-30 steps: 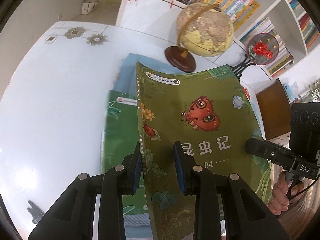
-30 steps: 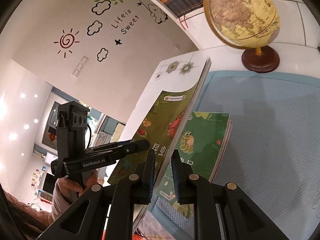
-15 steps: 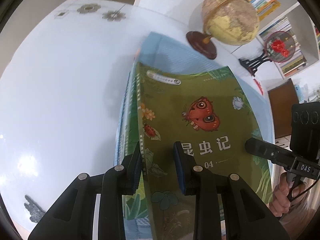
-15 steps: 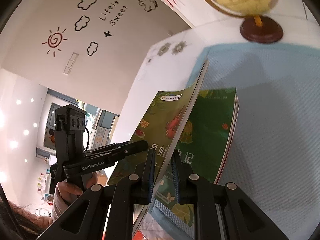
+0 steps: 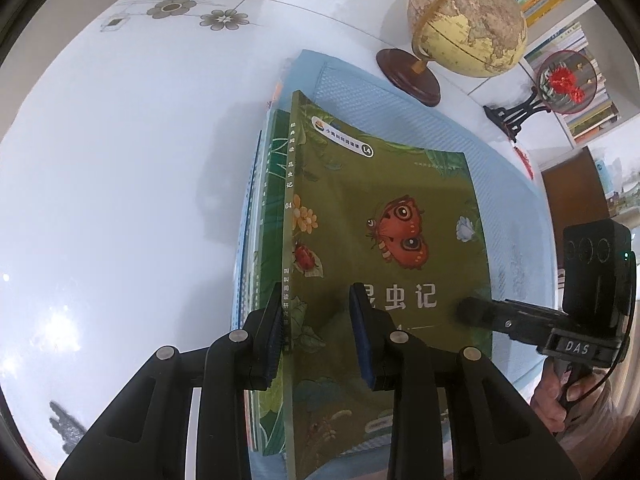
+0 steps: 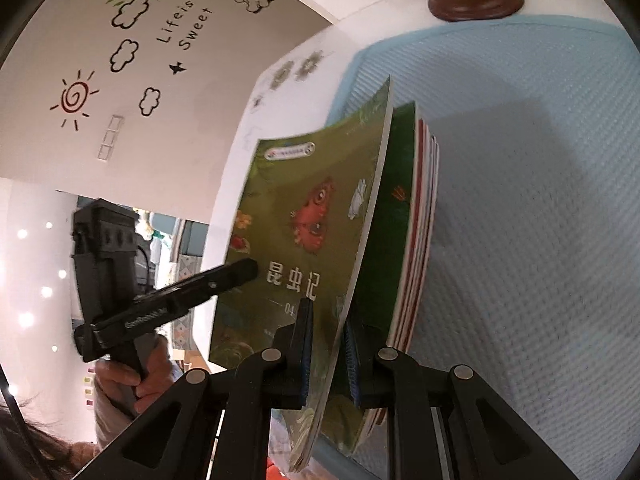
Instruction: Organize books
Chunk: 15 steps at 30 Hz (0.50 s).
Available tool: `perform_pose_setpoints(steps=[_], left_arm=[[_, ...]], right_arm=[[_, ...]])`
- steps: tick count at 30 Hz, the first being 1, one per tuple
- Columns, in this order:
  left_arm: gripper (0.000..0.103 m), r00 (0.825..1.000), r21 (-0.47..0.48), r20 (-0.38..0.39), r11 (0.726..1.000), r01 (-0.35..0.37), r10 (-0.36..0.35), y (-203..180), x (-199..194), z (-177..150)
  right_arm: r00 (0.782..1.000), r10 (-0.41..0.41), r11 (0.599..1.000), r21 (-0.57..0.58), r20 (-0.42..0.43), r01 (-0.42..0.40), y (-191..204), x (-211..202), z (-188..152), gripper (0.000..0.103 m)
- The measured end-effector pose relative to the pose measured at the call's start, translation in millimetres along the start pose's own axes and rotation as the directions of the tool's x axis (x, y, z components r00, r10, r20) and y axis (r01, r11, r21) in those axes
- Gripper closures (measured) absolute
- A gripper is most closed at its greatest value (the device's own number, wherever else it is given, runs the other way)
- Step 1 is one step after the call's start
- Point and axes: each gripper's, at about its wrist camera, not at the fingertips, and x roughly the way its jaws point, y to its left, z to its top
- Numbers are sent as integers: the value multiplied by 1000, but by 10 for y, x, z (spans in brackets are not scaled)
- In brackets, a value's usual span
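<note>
A green book with a red butterfly on its cover (image 5: 384, 240) is held over a stack of books (image 5: 264, 208) on a light blue mat (image 5: 400, 112). My left gripper (image 5: 316, 320) straddles the book's spine edge, jaws a little apart around it. My right gripper (image 6: 326, 336) is shut on the book's open page edge (image 6: 360, 240). The stack (image 6: 416, 240) lies just under the book. Each gripper shows in the other's view, the right one in the left wrist view (image 5: 520, 320) and the left one in the right wrist view (image 6: 180, 292).
A globe (image 5: 468, 20) on a brown base (image 5: 408, 76) stands at the mat's far end. A red flower ornament on a black stand (image 5: 560, 80) is to its right. Bookshelves (image 5: 580, 40) line the back wall. The white table (image 5: 120, 180) spreads left.
The butterfly book has come down closer to the stack and lined up over it. Both grippers moved with it toward the mat.
</note>
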Motion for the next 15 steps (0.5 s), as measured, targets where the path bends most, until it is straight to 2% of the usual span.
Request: perform_pose_setpoints(steps=[5, 8, 12, 14, 15], left_arm=[[75, 999, -1, -10, 999, -36, 36, -20, -22, -18], [70, 998, 17, -21, 998, -56, 56, -60, -21, -29], [66, 990, 41, -35, 990, -135, 137, -141, -16, -8], [55, 980, 48, -42, 980, -192, 194, -159, -7, 8], [53, 974, 47, -46, 974, -220, 222, -149, 4, 14]], right_arm=[[1000, -26, 1000, 1, 1, 26, 4, 64, -35, 87], [999, -37, 999, 8, 6, 37, -18, 60, -38, 87], [998, -65, 998, 18, 16, 65, -31, 46, -25, 85], [997, -70, 997, 23, 11, 70, -26, 37, -17, 77], [998, -67, 997, 27, 10, 67, -14, 26, -30, 72]])
